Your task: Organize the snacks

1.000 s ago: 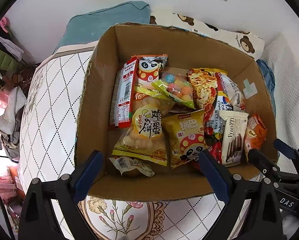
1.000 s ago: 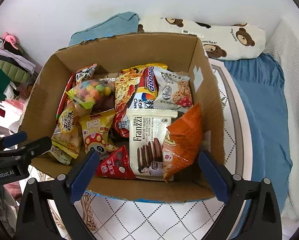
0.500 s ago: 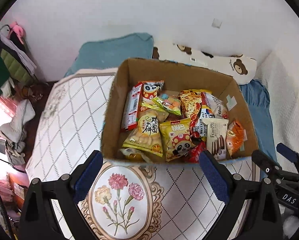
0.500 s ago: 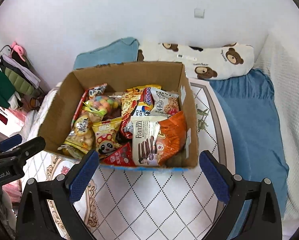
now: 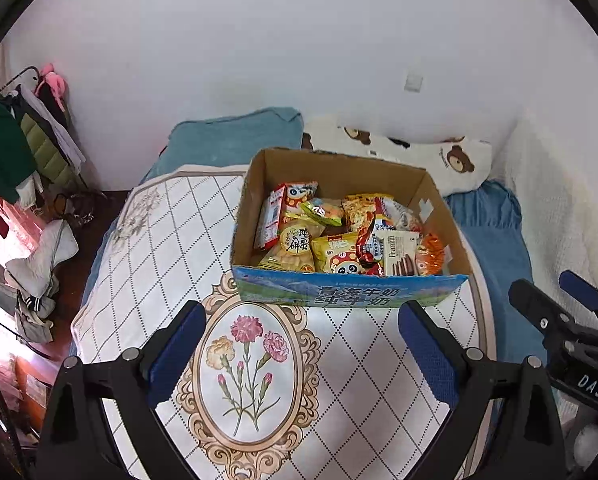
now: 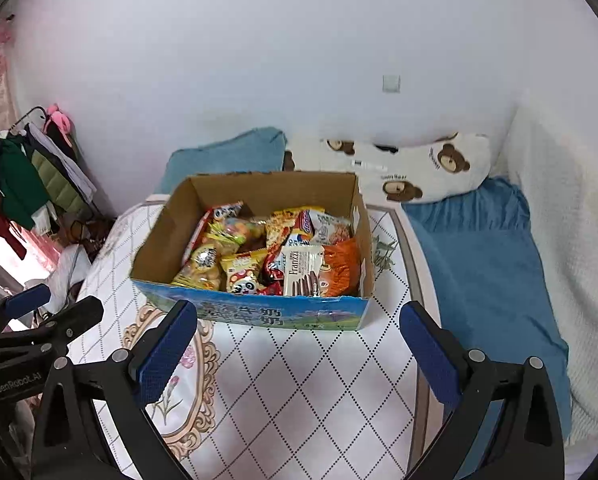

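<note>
A cardboard box [image 5: 351,292] [image 6: 255,314] with a blue printed front sits on a quilted bed cover and holds several snack packets, among them a white Franzzi cookie pack [image 5: 397,254] [image 6: 303,270], an orange bag [image 6: 341,266] and a yellow panda bag [image 5: 337,256]. My left gripper [image 5: 303,350] is open and empty, hovering well in front of the box. My right gripper [image 6: 299,346] is also open and empty, in front of the box. The right gripper shows at the right edge of the left wrist view [image 5: 559,312], the left gripper at the left edge of the right wrist view [image 6: 39,316].
The quilted cover [image 5: 255,364] carries a flower medallion. Behind the box lie a teal pillow [image 5: 235,136] and a bear-print pillow [image 5: 439,156]. A blue sheet [image 6: 487,260] and white blanket [image 6: 555,200] lie right. A clothes rack [image 5: 23,152] stands left, off the bed.
Both grippers have pulled back and up from just over the box to well in front of it. The box and snacks lie unchanged. Both grippers stayed open.
</note>
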The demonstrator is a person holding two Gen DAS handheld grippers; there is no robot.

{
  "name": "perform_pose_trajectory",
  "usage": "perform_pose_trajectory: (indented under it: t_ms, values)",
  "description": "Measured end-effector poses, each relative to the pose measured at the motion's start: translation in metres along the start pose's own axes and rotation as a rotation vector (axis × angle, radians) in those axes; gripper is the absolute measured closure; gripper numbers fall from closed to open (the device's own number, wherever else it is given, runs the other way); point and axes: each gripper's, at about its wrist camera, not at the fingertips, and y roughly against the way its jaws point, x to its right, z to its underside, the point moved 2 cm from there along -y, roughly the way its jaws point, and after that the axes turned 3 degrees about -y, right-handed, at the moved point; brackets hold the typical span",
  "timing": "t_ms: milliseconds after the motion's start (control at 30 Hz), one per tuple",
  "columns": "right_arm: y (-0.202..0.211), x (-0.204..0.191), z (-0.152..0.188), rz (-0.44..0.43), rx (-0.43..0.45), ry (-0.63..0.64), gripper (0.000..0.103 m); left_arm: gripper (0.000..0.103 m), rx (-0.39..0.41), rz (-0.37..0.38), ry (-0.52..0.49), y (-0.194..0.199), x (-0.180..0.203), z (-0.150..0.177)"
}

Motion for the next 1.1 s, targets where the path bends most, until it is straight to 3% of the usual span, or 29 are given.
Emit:
perform_pose_trajectory:
  t_ms: [233, 600, 833, 1100]
  values:
    - [0.051, -0.007, 0.016, -0.020, 0.050, -0.004, 0.000, 0.005, 0.068, -0.015, -0.010, 0.044, 0.000, 0.010]
    - [0.102, -0.004, 0.025, -0.024, 0.106, 0.001, 0.000, 0.005, 0.081, -0.004, -0.029, 0.065, 0.008, 0.025]
    - [0.097, 0.002, 0.023, -0.022, 0.112, 0.002, 0.000, 0.001, 0.086, -0.003, -0.034, 0.059, 0.010, 0.021]
    - [0.061, 0.009, 0.011, -0.015, 0.111, -0.010, 0.000, 0.001, 0.082, -0.038, -0.016, 0.034, 0.007, 0.010]
